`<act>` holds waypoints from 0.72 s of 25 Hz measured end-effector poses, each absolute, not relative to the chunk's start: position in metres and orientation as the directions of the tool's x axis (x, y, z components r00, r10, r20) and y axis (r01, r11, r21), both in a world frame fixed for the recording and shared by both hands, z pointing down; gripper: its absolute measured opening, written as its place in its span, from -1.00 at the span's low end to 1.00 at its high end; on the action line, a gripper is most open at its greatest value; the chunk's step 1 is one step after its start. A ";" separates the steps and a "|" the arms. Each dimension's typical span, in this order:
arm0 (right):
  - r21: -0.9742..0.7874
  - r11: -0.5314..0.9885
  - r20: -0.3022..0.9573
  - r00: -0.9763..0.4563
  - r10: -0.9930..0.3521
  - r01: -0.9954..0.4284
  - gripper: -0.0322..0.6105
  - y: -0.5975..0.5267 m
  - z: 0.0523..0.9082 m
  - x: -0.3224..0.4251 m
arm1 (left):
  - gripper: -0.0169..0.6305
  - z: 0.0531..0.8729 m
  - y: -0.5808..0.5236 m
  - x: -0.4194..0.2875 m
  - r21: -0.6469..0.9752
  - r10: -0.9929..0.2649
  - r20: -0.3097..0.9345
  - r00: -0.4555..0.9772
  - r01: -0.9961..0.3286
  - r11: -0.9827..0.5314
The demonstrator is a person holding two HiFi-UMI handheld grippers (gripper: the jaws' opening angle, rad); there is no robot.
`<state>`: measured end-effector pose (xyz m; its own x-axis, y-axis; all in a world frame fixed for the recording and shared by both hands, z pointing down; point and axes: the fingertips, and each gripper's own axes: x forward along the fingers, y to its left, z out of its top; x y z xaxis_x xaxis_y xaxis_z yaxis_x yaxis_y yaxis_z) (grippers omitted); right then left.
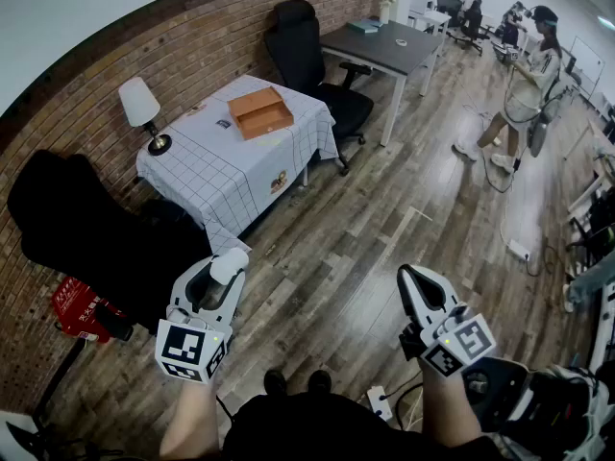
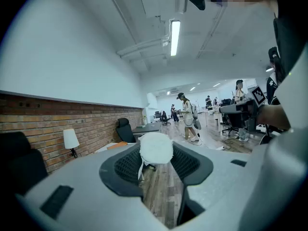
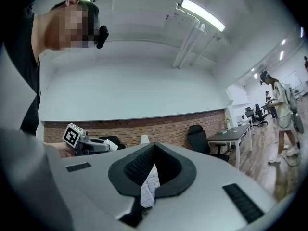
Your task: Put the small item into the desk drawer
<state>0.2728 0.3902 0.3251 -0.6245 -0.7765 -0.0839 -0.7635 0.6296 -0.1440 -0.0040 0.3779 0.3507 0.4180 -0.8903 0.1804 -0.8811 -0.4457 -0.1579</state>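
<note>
Grey left gripper (image 1: 227, 269) – jaws spread wide and pressed against a white, soft-looking small item (image 2: 155, 148), which sits at the very tips with a thin white strand hanging beneath it. The gripper is carried low and forward, over wood-plank floor (image 1: 384, 219).

Right gripper (image 1: 415, 286) – jaws drawn together to a point, nothing between them; held level beside the left one, the two well apart. Each gripper carries its cube of square black-and-white markers, and a bare forearm shows behind each.

Orange wooden drawer (image 1: 260, 113) – open-topped, resting on the table (image 1: 207, 176) with the white checked cloth, well apart from the held item and further along the brick wall (image 1: 135, 60).

Table lamp (image 1: 143, 111) – white shade, dark base, on the cloth's corner near the wall.

Black office chair (image 1: 306, 48) – just beyond the table, next to a dark desk (image 1: 384, 46).

Black seat (image 1: 82, 224) – by the wall, near the left gripper, with a red object (image 1: 79, 307) on the floor beside it.

Person (image 1: 527, 89) – standing, far across the floor.
</note>
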 end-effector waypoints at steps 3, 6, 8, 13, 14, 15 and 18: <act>-0.113 0.640 -0.081 -0.635 -0.768 -0.760 -0.92 0.408 0.319 0.265 | -0.36 0.351 0.396 -0.008 -0.138 -0.896 0.172 0.410 -0.890 -0.434; -0.103 0.643 -0.085 -0.637 -0.766 -0.759 -0.92 0.417 0.315 0.257 | -0.36 0.353 0.407 -0.010 -0.128 -0.892 0.173 0.418 -0.888 -0.441; -0.099 0.646 -0.087 -0.640 -0.763 -0.757 -0.92 0.423 0.314 0.252 | -0.36 0.353 0.412 -0.011 -0.129 -0.888 0.174 0.425 -0.884 -0.449; -0.109 0.646 -0.075 -0.641 -0.764 -0.756 -0.92 0.428 0.319 0.247 | -0.36 0.349 0.415 -0.015 -0.137 -0.890 0.164 0.426 -0.884 -0.448; -0.110 0.643 -0.077 -0.639 -0.766 -0.758 -0.92 0.428 0.319 0.247 | -0.36 0.348 0.415 -0.016 -0.138 -0.890 0.163 0.425 -0.884 -0.447; -0.109 0.641 -0.078 -0.636 -0.768 -0.760 -0.92 0.428 0.318 0.248 | -0.36 0.347 0.415 -0.016 -0.138 -0.891 0.162 0.425 -0.884 -0.447; -0.098 0.643 -0.086 -0.637 -0.766 -0.760 -0.92 0.431 0.314 0.250 | -0.36 0.345 0.415 -0.012 -0.137 -0.889 0.154 0.431 -0.882 -0.451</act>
<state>0.2505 0.4308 0.3138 -0.6372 -0.7659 -0.0857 -0.7596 0.6429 -0.0983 -0.0116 0.4145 0.3449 0.4305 -0.8893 0.1543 -0.8821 -0.4508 -0.1365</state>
